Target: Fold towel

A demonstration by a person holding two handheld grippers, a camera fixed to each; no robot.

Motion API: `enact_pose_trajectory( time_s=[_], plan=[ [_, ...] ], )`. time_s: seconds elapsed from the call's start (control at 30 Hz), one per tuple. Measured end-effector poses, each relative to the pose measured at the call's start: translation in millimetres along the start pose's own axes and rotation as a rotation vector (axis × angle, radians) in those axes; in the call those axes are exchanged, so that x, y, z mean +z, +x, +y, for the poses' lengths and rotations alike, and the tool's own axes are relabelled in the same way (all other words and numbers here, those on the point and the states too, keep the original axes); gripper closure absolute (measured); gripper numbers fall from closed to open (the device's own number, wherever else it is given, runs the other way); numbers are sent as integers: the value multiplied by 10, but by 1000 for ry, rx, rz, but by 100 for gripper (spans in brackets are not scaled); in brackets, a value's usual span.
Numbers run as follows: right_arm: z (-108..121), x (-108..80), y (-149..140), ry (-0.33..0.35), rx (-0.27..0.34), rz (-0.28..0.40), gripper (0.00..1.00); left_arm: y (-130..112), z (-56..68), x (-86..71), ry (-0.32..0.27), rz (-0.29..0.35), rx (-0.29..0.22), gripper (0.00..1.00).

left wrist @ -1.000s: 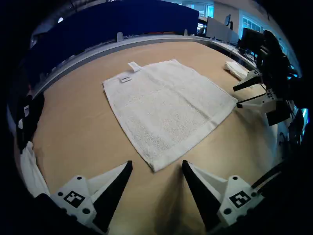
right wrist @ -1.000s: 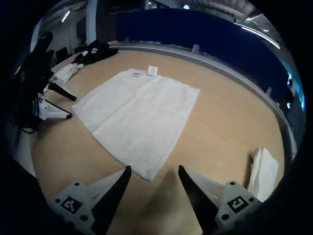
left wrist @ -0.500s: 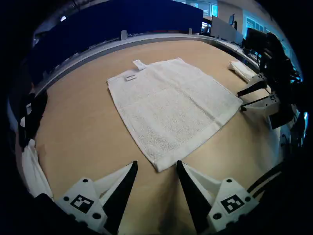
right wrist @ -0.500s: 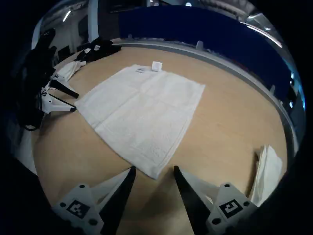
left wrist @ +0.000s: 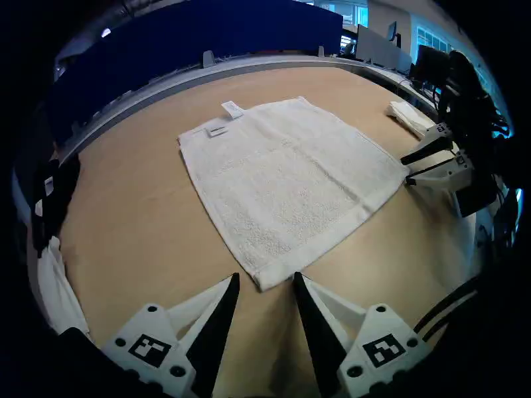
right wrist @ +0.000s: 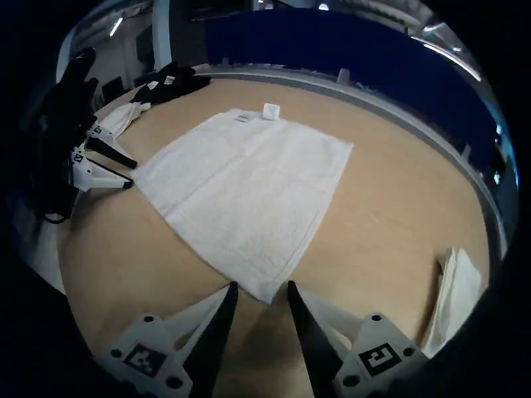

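Note:
A white towel (left wrist: 285,192) lies spread flat on the wooden table (left wrist: 133,219), its label tag (left wrist: 232,109) at the far edge. In the left gripper view, my left gripper (left wrist: 263,283) is open but narrow, and the towel's near corner lies between its fingertips. The right gripper (left wrist: 404,171) shows at the towel's right corner. In the right gripper view the towel (right wrist: 245,192) points a corner at my right gripper (right wrist: 260,290), whose fingers stand close on either side of that corner with a gap left. The left gripper (right wrist: 133,174) sits at the towel's left corner.
A folded white towel (left wrist: 408,118) (right wrist: 458,292) lies near the table's edge. A black garment (left wrist: 50,192) (right wrist: 169,79) and a white cloth (left wrist: 56,292) (right wrist: 119,119) lie at the other end. A blue partition (left wrist: 199,33) runs behind the table.
Both grippers' fingers have drawn closer together around the towel's two near corners. The towel has stayed flat.

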State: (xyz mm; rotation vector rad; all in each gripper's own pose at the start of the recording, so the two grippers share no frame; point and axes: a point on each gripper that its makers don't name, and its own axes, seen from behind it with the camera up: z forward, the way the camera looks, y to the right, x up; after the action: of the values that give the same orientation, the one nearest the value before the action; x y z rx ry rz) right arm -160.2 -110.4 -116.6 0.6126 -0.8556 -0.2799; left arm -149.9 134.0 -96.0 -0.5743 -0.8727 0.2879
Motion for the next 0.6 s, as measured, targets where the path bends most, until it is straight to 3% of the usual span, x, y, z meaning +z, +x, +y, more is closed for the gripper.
enact_pose_trajectory(
  time_s=[0.17, 0.23, 0.6],
  plan=[
    [3, -2, -3, 3, -2, -2, 54, -2, 30, 4, -3, -1, 5, 50],
    [7, -1, -2, 3, -1, -2, 63, -1, 41, 2, -3, -3, 4, 54],
    [5, -6, 11, 15, 43, 4, 82, -11, 12, -5, 18, -5, -8, 82]
  ],
)
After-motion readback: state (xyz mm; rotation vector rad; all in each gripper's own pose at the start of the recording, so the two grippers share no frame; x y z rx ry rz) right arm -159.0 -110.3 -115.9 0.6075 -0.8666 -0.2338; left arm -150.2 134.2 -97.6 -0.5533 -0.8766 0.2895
